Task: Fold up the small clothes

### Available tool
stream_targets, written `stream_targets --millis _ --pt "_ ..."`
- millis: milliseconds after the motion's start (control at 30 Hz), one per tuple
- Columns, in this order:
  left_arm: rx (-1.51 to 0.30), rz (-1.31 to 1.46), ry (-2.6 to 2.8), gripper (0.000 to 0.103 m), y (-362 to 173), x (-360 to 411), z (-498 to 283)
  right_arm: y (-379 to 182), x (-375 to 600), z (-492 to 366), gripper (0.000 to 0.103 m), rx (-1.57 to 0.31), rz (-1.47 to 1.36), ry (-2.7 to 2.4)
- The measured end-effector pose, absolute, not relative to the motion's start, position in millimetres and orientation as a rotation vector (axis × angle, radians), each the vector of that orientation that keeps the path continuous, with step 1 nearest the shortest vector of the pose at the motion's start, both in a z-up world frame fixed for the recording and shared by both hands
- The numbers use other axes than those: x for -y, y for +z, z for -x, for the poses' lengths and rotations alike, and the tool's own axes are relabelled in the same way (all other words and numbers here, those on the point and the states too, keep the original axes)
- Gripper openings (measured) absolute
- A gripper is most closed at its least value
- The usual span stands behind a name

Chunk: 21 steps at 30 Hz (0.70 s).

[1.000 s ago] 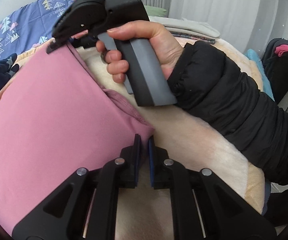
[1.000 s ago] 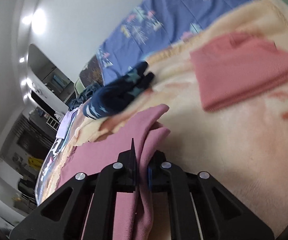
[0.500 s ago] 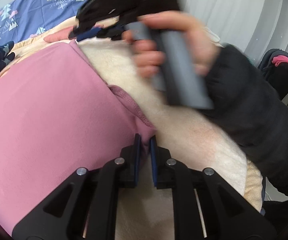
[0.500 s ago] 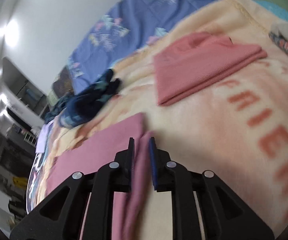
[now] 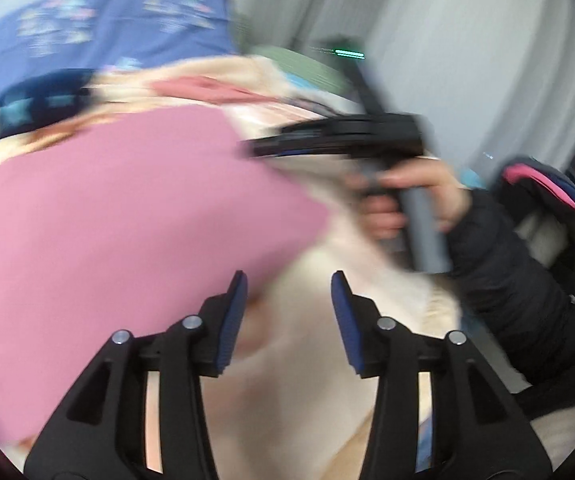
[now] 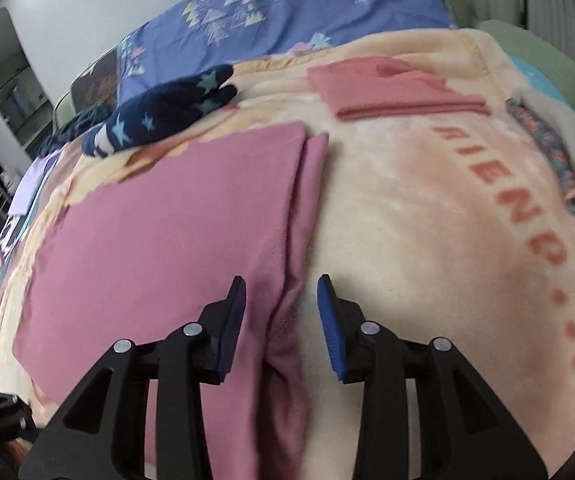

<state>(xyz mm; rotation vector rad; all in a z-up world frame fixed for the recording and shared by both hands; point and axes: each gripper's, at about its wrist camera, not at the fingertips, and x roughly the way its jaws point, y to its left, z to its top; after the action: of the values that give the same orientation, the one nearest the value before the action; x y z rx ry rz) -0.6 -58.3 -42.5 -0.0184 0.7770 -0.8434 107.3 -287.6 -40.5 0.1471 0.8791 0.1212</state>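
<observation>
A pink garment (image 6: 175, 224) lies flat and folded over on the cream blanket (image 6: 427, 220); it also shows in the blurred left wrist view (image 5: 119, 216). My right gripper (image 6: 281, 322) is open, its jaws straddling the garment's right folded edge. My left gripper (image 5: 287, 320) is open and empty, just right of the garment's near corner. The right gripper also shows in the left wrist view (image 5: 255, 148), held by a hand at the garment's far edge.
A folded salmon garment (image 6: 391, 88) lies further back on the blanket. A navy star-patterned garment (image 6: 167, 116) lies at the back left. A blue patterned sheet (image 6: 287, 12) and green fabric (image 6: 535, 56) lie behind. Folded clothes (image 6: 555, 140) are at the right.
Both grippers have opened and let go of the pink garment, which now lies flat on the blanket. Both have drawn back slightly.
</observation>
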Motion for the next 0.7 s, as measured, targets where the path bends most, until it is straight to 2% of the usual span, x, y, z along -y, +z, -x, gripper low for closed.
stream_targets --millis 167,267,500,700 --pt "-0.726 0.069 -0.557 0.05 -36.1 -39.8 -2.0 -6.2 219.5 -64.4 0.039 -0.762 0.059 0.221" --pt "-0.707 0.094 -0.393 0.052 -33.4 -86.7 -4.3 -7.7 163.5 -40.5 0.042 -0.713 0.193 0.304" --pt "-0.689 0.193 -0.223 0.052 -41.3 -169.6 12.9 -59.7 26.5 40.3 0.042 -0.446 0.772 0.471" --pt "-0.701 0.238 -0.205 0.05 -52.2 -203.2 27.0 -93.7 -25.3 65.3 0.05 -0.316 1.03 0.533"
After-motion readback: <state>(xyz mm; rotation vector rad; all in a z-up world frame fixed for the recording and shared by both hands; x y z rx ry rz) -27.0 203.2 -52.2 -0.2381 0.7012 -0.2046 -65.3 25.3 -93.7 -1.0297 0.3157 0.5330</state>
